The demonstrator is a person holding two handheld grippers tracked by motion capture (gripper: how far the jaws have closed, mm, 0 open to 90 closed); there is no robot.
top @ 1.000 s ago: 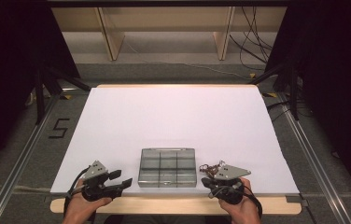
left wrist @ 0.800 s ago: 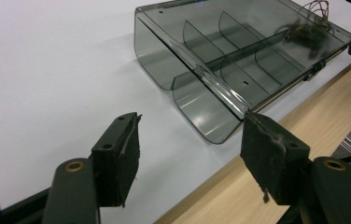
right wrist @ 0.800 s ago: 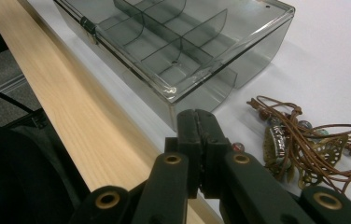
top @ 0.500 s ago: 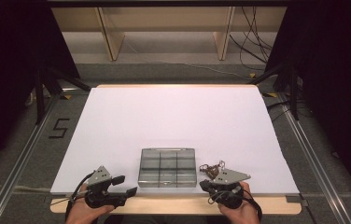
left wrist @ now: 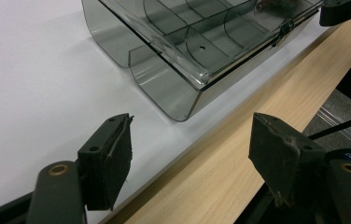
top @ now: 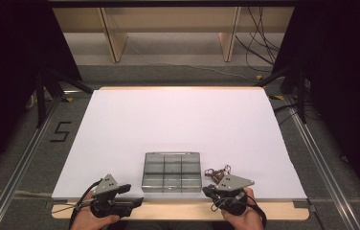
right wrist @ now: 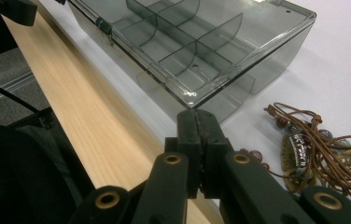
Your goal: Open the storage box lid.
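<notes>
A smoky clear plastic compartment box with its lid closed lies near the table's front edge, also seen as the box and the box. A tangle of brown cord jewellery with beads rests on the white sheet just right of the box, and appears as the jewellery beside my right jaws. My left gripper sits left of the box and points at it. Its jaws have just been opening and stand wide apart with nothing between them. My right gripper is shut and empty, its tip near the box's front right corner.
The white sheet covers the tabletop, with a bare wooden strip along the front edge under both hands. Dark stands and cables flank the table, and wooden shelving stands beyond the far edge.
My left gripper has drawn back toward the front edge and slightly right, and its jaws look wider apart. The right gripper, the box and the jewellery have stayed where they were.
</notes>
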